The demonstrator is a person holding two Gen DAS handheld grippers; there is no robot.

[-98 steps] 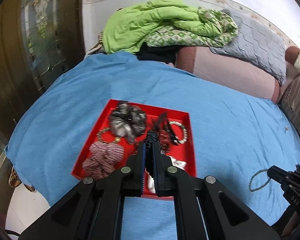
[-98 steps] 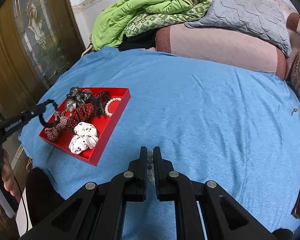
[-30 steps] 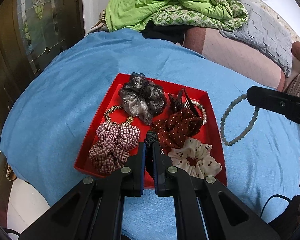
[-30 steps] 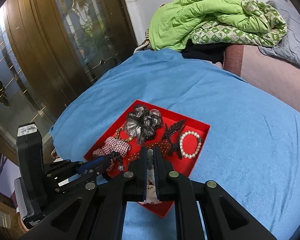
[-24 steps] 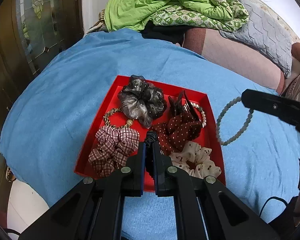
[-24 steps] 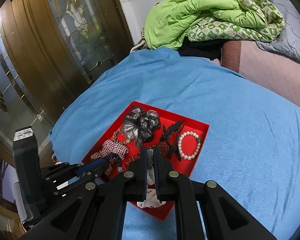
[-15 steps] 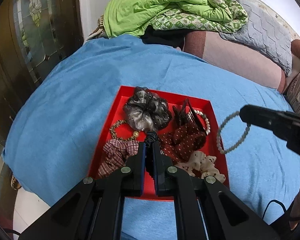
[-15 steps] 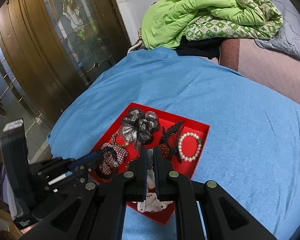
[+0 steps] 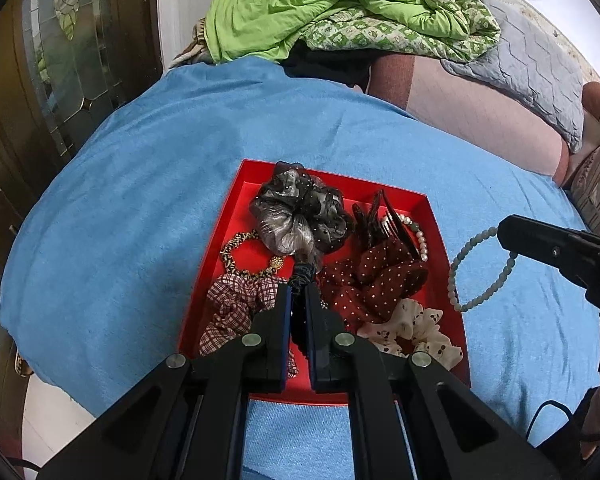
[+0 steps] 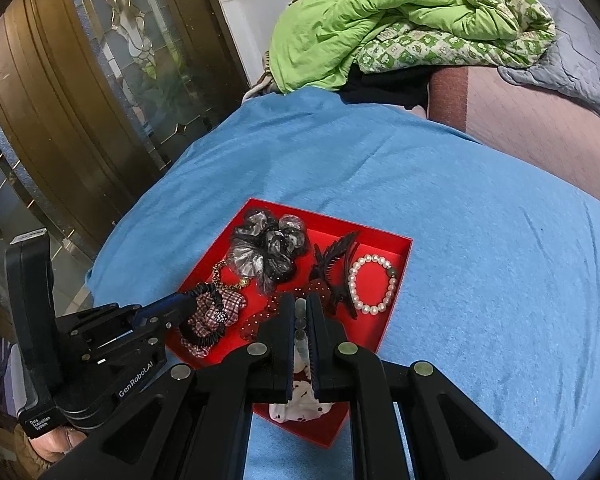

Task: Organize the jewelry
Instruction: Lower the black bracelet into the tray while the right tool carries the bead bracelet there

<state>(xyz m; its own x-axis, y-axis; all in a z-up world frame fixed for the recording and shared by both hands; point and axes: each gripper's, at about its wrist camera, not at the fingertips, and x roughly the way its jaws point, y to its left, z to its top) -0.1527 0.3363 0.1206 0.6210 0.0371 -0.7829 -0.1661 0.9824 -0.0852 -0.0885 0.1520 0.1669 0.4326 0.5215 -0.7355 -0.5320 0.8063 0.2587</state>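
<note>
My left tool (image 9: 298, 296) pinches a black scrunchie (image 10: 204, 316) over the red tray (image 9: 236, 200) on the bed — my right tool (image 10: 300, 312) grips a green bead bracelet (image 9: 466, 268), hanging above the tray's right edge.

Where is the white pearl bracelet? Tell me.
In the right wrist view, the white pearl bracelet lies flat in the red tray's far right corner, beside the black hair claw clip.
</note>
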